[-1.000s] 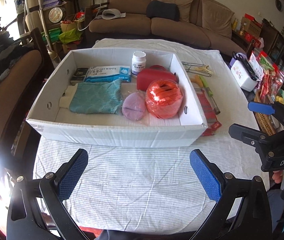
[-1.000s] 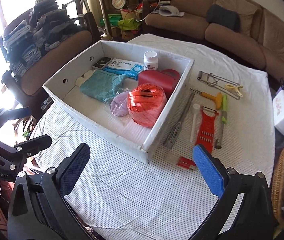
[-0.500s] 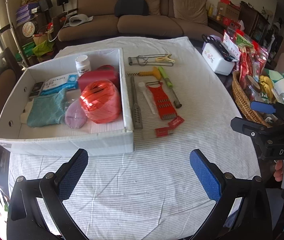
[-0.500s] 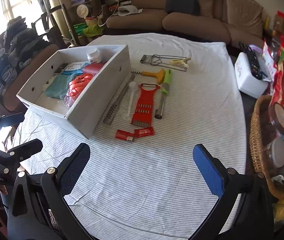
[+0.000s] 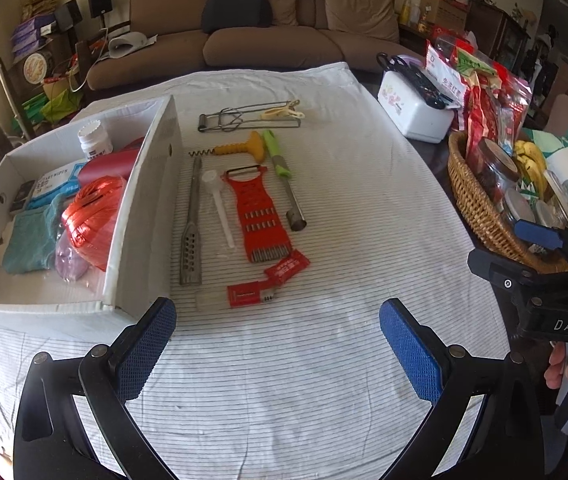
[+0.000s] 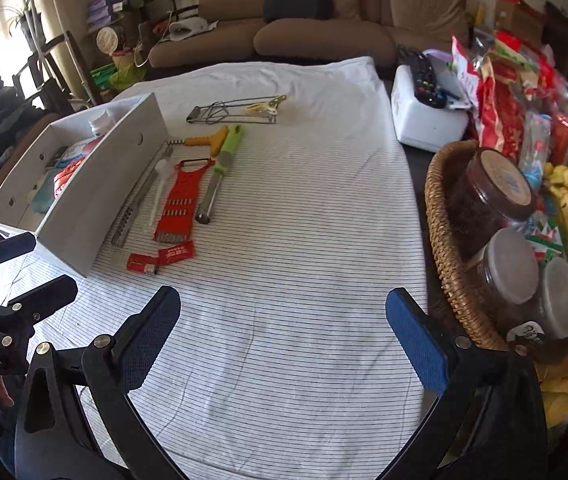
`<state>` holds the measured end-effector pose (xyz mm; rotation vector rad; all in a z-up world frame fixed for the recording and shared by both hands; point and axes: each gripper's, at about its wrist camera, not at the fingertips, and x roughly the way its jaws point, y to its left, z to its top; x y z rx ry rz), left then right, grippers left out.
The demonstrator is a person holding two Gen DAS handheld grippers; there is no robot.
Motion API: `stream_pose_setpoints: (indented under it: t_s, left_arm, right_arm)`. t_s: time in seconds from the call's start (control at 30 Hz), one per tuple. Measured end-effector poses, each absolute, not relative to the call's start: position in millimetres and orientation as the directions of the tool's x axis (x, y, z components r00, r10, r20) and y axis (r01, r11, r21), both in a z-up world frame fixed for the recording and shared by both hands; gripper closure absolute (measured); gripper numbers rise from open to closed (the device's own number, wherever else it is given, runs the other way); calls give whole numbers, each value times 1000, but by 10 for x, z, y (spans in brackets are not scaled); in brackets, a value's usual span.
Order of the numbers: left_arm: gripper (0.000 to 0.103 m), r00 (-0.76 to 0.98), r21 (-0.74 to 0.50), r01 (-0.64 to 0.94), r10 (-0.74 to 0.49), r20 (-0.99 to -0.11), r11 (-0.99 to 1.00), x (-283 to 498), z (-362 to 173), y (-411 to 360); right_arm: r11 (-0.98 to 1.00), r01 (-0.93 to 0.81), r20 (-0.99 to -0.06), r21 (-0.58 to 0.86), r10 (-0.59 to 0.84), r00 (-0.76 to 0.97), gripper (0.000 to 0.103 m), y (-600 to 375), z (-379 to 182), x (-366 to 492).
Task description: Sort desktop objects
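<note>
Both the left tool [image 5: 278,340] and right tool [image 6: 284,328] hover spread apart and empty, the box [image 5: 140,216] part-filled, while grater [image 5: 258,216], corkscrew [image 5: 240,148] and packets [image 5: 287,268] await sorting on the worktop [image 5: 343,240].

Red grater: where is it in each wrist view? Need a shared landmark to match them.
Left wrist: red grater lies centre-left on the striped cloth, right of the white box.
Right wrist: red grater lies left of centre, again right of the white box.
Shared landmark: green-handled corer, just right of the grater in both.
</note>
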<state>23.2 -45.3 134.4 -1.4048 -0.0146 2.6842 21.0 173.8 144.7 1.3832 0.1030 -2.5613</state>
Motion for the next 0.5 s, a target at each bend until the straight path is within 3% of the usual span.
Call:
stream_pose_setpoints:
  t_s: [0.5]
  left_arm:
    - [0, -558, -28, -23, 36, -829, -999, -14, 539, -353]
  right_arm:
    - [-984, 167, -840, 64, -143, -523, 0, 1900, 641, -134]
